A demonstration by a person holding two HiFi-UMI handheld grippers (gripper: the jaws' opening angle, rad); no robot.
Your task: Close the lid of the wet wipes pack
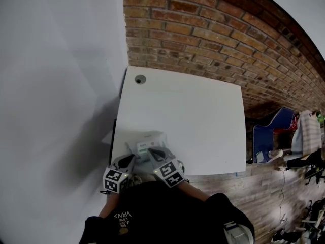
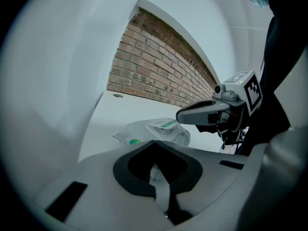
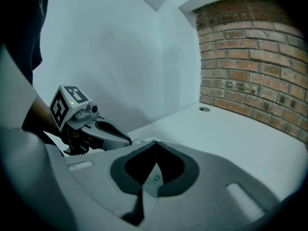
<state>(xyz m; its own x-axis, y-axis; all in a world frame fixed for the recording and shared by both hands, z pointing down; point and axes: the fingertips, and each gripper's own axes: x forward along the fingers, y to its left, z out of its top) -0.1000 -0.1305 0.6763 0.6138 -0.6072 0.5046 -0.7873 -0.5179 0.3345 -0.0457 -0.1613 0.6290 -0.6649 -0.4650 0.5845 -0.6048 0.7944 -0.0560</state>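
The wet wipes pack is a crinkled clear-white pouch with a white and green label, lying near the table's front left edge. In the left gripper view the wet wipes pack lies just beyond my jaw tips, its label flap slightly raised. My left gripper sits at the pack's near left side, jaws together. My right gripper hovers over the pack's near right part, jaws also together. A bit of pack with a green ring shows through its jaw opening. Each gripper sees the other: right gripper, left gripper.
The white table has a round cable hole at its far left corner. A brick wall runs behind it and a white wall stands at the left. Clothes and a blue chair are at the right.
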